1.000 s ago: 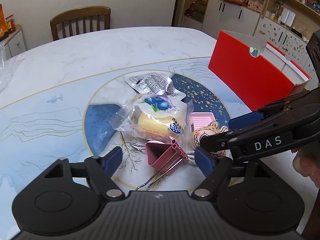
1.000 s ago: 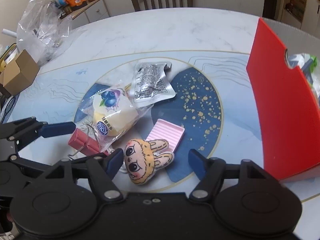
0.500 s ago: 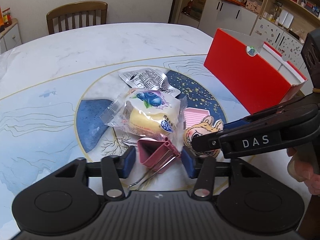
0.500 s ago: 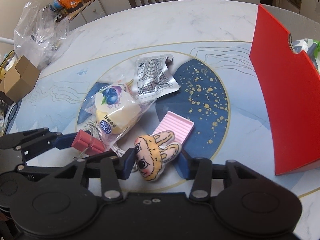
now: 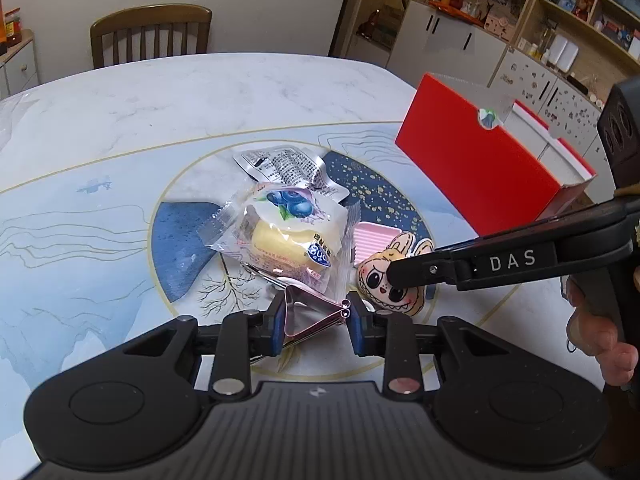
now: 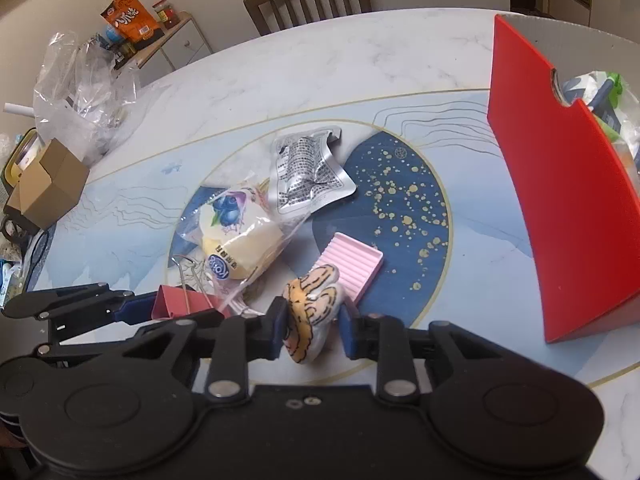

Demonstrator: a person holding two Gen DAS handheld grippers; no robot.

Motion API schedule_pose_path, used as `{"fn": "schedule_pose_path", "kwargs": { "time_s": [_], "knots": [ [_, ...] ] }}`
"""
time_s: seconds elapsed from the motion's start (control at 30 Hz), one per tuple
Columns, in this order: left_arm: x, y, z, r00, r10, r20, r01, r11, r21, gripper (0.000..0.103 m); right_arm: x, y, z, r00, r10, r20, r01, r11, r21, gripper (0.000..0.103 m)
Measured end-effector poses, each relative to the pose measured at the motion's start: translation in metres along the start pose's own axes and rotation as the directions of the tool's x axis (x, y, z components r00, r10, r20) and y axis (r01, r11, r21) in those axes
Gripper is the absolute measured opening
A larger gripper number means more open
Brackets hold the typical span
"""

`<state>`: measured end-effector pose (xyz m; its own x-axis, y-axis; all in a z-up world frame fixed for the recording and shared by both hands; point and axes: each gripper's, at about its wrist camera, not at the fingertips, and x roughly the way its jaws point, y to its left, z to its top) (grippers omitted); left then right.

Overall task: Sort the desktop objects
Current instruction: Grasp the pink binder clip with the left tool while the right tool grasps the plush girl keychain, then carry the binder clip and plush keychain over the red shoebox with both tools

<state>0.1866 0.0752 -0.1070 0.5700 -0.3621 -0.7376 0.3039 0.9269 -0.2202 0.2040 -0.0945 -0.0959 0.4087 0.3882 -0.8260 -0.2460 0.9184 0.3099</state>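
My left gripper is shut on a pink binder clip at the near edge of the pile; the clip also shows in the right wrist view. My right gripper is shut on a plush bunny doll, squeezing its sides; the doll also shows in the left wrist view. A wrapped blueberry bun, a silver foil packet and a pink ridged tray lie on the table's round blue pattern.
A red box with several items inside stands at the right. A cardboard box and clear plastic bags sit at the left edge. A wooden chair stands behind the table.
Both grippers went from open to shut: the left closed on the binder clip, the right on the bunny doll. Both moved forward over their objects.
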Motion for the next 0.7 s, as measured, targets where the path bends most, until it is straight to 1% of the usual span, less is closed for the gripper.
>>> {"fn": "schedule_pose_path", "kwargs": {
  "time_s": [0.07, 0.17, 0.43, 0.7],
  "knots": [
    [-0.003, 0.000, 0.000, 1.000, -0.004, 0.002, 0.004, 1.000, -0.001, 0.029, -0.003, 0.000, 0.000, 1.000, 0.007, 0.005, -0.008, 1.000, 0.003, 0.021],
    [-0.009, -0.002, -0.001, 1.000, -0.011, 0.004, 0.011, 1.000, 0.004, 0.029, -0.008, -0.001, 0.000, 1.000, 0.016, 0.015, -0.016, 1.000, 0.014, 0.018],
    [-0.023, -0.006, -0.001, 1.000, -0.030, 0.003, 0.030, 1.000, -0.001, 0.029, -0.027, -0.003, -0.002, 0.998, 0.039, 0.040, -0.040, 0.999, 0.022, 0.018],
    [-0.037, -0.022, 0.013, 0.998, -0.048, 0.028, 0.047, 0.999, 0.017, 0.029, -0.059, -0.005, -0.005, 0.996, 0.052, 0.074, -0.054, 0.998, 0.021, 0.018]
  ]
}}
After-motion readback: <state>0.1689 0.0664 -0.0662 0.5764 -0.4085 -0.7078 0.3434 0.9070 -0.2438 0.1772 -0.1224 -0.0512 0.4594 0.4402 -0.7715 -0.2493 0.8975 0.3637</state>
